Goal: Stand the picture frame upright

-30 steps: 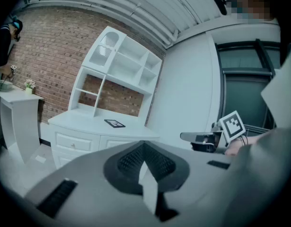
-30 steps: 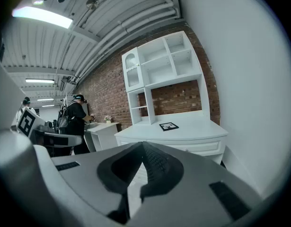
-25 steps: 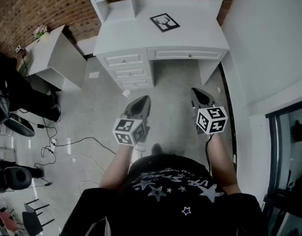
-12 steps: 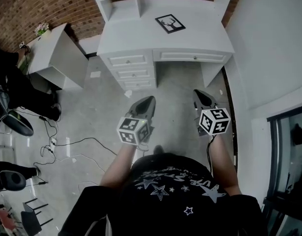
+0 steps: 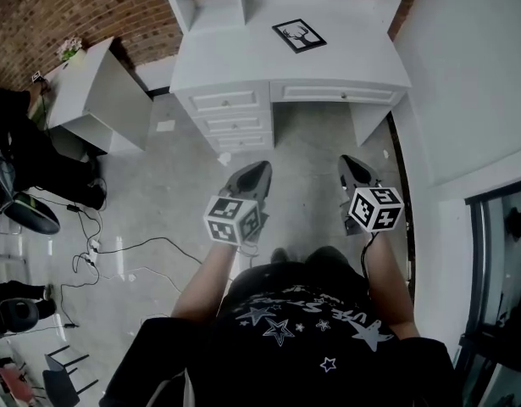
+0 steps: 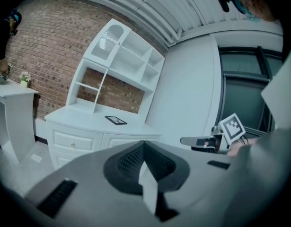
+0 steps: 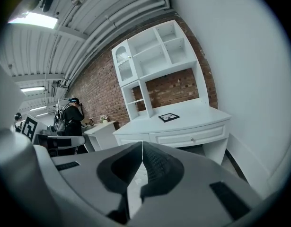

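Left tongs and right tongs both pinched shut, empty. Frame lies flat on desk, well ahead, slightly nearer right tongs. Best: step closer, open jaws, grip one edge, tilt up slowly.

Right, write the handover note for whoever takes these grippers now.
Left gripper: jaws shut, empty, held over the floor short of the desk.
Right gripper: jaws shut, empty, level with the left one.
Frame: lying flat on the desk top, near the back, nothing touching it.
Done: nothing on the frame yet.
Left: get to the desk, open the jaws, take the frame and stand it upright.
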Tool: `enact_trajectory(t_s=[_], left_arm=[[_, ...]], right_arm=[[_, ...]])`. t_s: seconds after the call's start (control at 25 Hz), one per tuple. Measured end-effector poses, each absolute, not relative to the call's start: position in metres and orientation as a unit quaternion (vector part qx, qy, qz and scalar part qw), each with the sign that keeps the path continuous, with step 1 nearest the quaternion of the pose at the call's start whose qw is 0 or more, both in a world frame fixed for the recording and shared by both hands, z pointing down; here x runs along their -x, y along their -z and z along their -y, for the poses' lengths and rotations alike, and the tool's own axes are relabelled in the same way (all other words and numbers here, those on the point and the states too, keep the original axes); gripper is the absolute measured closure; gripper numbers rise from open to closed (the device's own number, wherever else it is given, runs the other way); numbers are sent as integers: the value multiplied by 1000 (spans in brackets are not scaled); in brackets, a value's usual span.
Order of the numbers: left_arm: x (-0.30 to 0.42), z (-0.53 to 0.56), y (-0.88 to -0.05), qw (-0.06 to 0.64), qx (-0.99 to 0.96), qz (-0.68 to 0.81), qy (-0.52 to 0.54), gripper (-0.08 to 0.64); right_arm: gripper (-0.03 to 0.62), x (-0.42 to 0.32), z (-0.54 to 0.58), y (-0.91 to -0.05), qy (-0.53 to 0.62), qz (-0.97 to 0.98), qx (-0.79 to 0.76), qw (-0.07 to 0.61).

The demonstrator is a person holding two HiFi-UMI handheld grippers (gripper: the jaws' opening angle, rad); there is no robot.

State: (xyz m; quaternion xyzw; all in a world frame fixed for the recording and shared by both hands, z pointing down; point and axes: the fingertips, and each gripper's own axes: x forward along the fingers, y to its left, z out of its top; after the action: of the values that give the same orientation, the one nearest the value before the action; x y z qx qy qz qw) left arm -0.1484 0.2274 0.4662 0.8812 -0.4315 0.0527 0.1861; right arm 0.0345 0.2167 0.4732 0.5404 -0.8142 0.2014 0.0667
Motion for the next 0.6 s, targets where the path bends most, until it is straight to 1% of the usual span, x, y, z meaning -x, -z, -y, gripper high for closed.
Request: enact_trajectory(t_s=[0.28,0.6], left_arm=[[142,-213,-473,193,-880,429,-58,541],[122,-160,-485,194,-865,458,-64,541]], right_arm=[[575,-48,-208,-482,-212,806,-548,69],[575,-64,-139,-494,-214,825,-519,70]])
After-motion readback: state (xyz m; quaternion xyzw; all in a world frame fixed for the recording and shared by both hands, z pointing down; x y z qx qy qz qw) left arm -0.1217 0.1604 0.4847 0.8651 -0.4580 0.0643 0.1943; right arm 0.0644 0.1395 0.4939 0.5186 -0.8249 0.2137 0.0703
